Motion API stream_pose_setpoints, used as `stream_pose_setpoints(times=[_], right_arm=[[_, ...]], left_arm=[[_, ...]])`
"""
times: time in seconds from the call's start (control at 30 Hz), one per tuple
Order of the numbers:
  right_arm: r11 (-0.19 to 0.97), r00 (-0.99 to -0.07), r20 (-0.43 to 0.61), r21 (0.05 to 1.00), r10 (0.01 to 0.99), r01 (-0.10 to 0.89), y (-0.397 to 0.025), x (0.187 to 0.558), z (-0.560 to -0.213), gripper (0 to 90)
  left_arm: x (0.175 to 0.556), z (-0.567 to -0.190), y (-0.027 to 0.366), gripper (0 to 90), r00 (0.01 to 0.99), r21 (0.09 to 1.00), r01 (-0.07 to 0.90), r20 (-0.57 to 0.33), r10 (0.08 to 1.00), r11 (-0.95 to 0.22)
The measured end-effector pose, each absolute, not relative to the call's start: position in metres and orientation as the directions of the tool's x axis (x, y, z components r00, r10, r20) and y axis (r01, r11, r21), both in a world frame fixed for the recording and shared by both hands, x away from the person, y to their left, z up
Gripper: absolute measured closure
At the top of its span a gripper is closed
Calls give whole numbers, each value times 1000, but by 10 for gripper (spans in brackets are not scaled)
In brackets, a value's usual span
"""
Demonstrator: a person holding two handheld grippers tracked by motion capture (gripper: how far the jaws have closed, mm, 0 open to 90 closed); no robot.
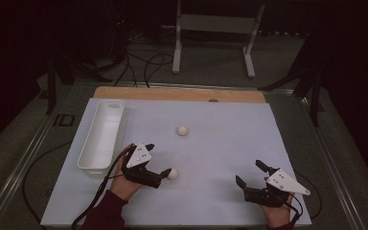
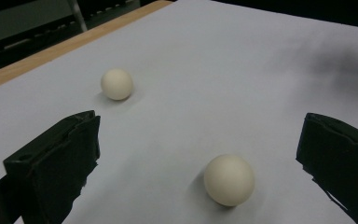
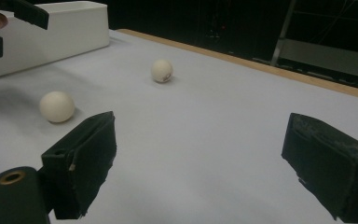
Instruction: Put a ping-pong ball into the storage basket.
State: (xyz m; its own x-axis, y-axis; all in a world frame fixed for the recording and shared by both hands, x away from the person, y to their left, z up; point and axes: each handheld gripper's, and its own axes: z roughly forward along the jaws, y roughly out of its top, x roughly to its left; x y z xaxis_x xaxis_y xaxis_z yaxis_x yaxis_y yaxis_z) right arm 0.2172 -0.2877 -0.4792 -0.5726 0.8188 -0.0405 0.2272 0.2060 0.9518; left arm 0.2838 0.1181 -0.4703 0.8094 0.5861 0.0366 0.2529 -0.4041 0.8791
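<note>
Two cream balls lie on the white mat (image 1: 220, 143). The far ball (image 1: 182, 130) (image 2: 117, 84) (image 3: 161, 70) rests near the mat's middle. Closer in, the near ball (image 1: 173, 174) (image 2: 229, 179) (image 3: 57, 106) lies just ahead of my left gripper (image 1: 164, 176) (image 2: 198, 158), which is open; the ball sits between the wide jaws, nearer the right one, touching neither. My right gripper (image 1: 250, 173) (image 3: 205, 163) hovers open over bare mat at the front right, with nothing between its jaws.
A long white bin (image 1: 100, 136) (image 3: 51, 35) stands along the mat's left side, just behind the left hand. A wooden table edge (image 1: 179, 93) runs along the back, with a metal stand (image 1: 215, 28) and cables on the floor beyond.
</note>
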Motion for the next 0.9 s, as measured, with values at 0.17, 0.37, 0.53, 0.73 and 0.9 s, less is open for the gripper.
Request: stream_pose_setpoints(times=[0.17, 0.37, 0.53, 0.73, 0.9], right_arm=[[206, -574, -39, 951, 818, 229, -287, 217, -480, 96], [204, -571, -37, 951, 820, 232, -288, 218, -480, 96], [206, -572, -38, 950, 819, 233, -287, 218, -480, 96], [209, -575, -40, 950, 817, 232, -287, 218, -480, 96], [210, -573, -40, 949, 818, 234, -287, 218, -480, 96]], left_arm=[[283, -473, 114, 1, 816, 875, 252, 38, 576, -414], [282, -477, 108, 1, 824, 867, 253, 39, 565, -430], [282, -479, 105, 1, 828, 864, 253, 39, 559, -436], [284, -484, 102, 1, 831, 858, 259, 36, 555, -444], [287, -489, 100, 1, 837, 851, 264, 31, 546, -453]])
